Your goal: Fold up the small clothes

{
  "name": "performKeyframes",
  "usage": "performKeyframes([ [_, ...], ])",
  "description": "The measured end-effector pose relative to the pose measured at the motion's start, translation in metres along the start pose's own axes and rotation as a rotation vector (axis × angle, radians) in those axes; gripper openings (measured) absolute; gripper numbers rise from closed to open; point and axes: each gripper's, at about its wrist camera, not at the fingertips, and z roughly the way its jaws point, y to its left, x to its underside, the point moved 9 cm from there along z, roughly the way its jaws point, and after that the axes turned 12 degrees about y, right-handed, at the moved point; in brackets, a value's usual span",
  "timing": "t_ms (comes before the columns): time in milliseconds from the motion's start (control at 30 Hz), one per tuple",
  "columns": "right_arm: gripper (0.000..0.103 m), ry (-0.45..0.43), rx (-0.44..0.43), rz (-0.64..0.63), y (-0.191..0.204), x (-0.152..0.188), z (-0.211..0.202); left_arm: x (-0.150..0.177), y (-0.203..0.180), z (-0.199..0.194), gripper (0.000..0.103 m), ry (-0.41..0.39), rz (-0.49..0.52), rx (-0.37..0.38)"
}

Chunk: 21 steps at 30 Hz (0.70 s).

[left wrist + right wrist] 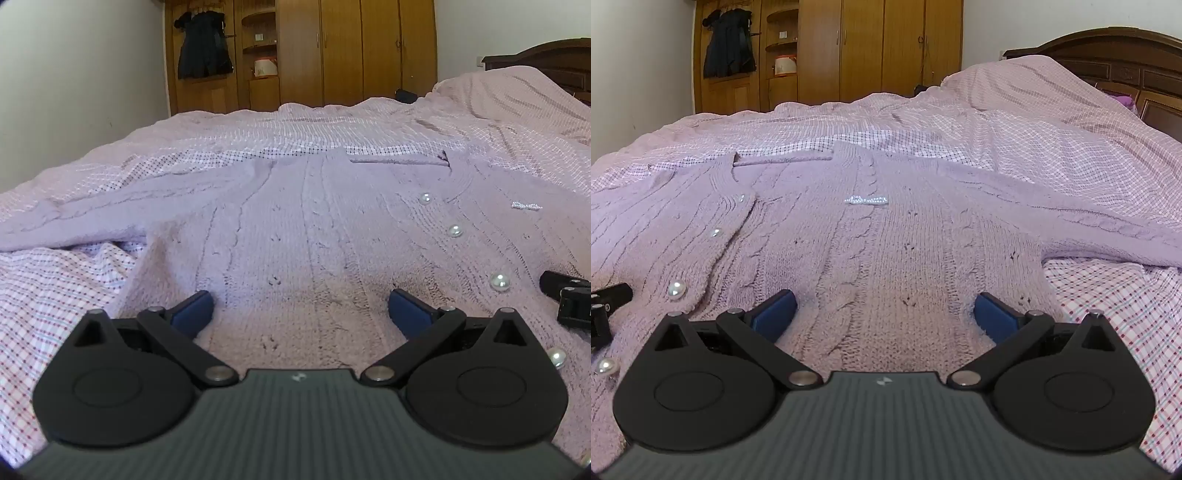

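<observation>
Left wrist view: both grippers' fingers (pixel 194 308) spread wide, empty, over the cardigan (pixel 314 229) hem.

Wide-spread left gripper (pixel 301 308) over lilac cardigan (pixel 295 221)

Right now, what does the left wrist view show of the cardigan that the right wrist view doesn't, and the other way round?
Only the left wrist view shows the left sleeve stretched out over the checked bedcover, with the right tool at the edge.

Only the right wrist view shows the right sleeve, the dark headboard, and part of the left tool.

Both show the lilac cardigan lying flat, its pearl buttons, the sparkly bow trim, the wooden wardrobe, and each view's own tool open over the hem.
</observation>
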Motion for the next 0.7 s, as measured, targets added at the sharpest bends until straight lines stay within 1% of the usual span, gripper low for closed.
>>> performKeyframes([
  [300, 0.103, -0.003, 0.000, -0.002, -0.0004, -0.0001, -0.0001, 0.0009, 0.0027, -0.0016, 0.103, -0.014, -0.017, 0.018],
  [700, 0.103, -0.003, -0.003, 0.001, 0.0006, 0.0001, -0.0005, 0.0009, 0.0039, -0.0021, 0.103, -0.014, -0.018, 0.021],
])
